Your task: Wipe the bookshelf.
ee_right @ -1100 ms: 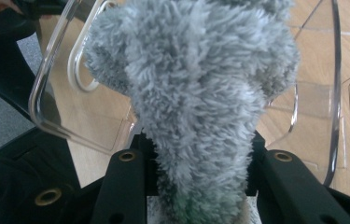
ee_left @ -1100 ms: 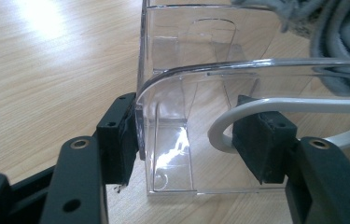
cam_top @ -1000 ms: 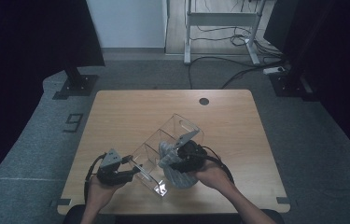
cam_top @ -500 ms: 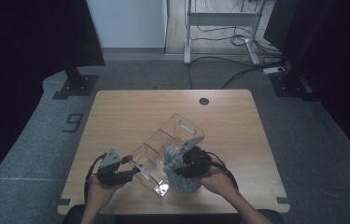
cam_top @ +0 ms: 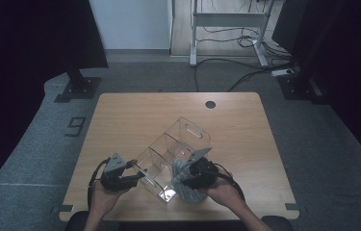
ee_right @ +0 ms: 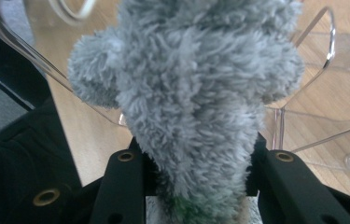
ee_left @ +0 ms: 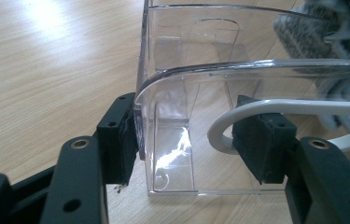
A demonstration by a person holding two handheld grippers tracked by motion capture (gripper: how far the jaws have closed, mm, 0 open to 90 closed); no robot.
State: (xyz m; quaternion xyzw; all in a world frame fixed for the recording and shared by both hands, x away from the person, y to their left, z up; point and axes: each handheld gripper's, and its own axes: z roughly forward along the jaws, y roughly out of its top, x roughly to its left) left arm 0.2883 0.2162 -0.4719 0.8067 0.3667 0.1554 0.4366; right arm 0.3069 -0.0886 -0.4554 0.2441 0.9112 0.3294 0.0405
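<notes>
So over on the left, the left gripper (cam_top: 137, 177) is pinching the near end wall of the clear organizer (cam_top: 171, 154), one pad outside, one inside. There's a white cable loop (ee_left: 238, 123) right by the inner pad; it could be caught in the pinch too, hard to tell. The organizer sits at the near middle of the table (cam_top: 120, 120), angled away. It's thin hard plastic, so probably light, rigid and pretty slippery. I'd guess that wall edge or the handle cutout at the far end is the sensible place to grab, and squeezing too hard risks a crack.

Its compartments look empty from above.

Moving right, the right gripper (cam_top: 184, 179) is clamped on a fluffy grey cloth (ee_right: 186, 93), bunched between the jaws, right against the organizer's right side. That thing is soft and floppy, it'll squash and drape, so holding the bunched middle seems fine.
</notes>
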